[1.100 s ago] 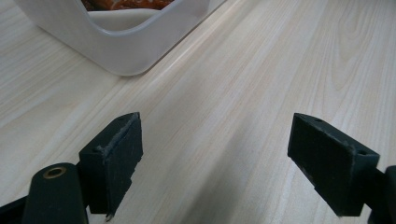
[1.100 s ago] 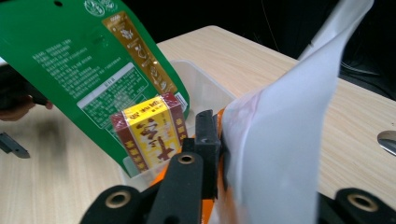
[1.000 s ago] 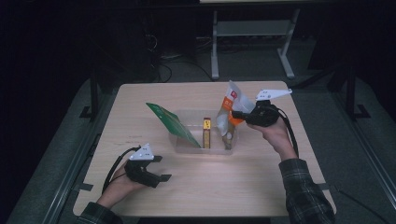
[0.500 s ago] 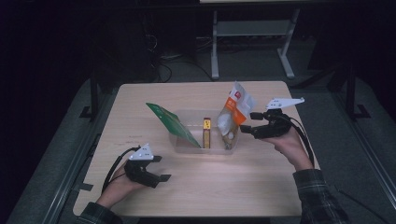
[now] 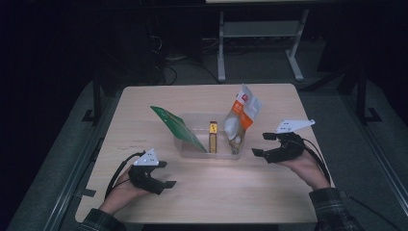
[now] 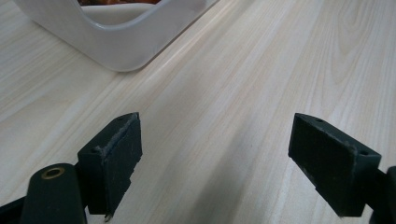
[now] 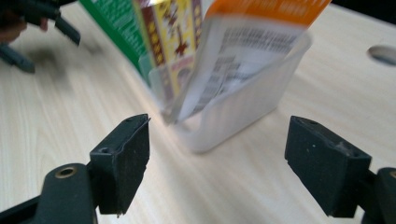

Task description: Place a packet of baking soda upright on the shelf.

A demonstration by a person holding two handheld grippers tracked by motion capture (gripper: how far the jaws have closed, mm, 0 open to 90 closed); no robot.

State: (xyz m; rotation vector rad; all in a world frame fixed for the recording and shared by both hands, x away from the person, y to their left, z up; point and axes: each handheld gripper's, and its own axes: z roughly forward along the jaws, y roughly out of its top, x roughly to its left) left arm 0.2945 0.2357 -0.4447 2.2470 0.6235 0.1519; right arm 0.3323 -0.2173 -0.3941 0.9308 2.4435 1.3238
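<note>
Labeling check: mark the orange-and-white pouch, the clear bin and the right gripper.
orange-and-white pouch (image 5: 242, 113), high view, orange band near its top.
clear bin (image 5: 192, 153), high view, near wall.
right gripper (image 5: 263, 144), high view, between its open jaws.

Pale wooden table (image 5: 207, 202) on dark floor, white desk frame (image 5: 260, 33) behind — cables (image 5: 166, 65) trailing beside it
</note>
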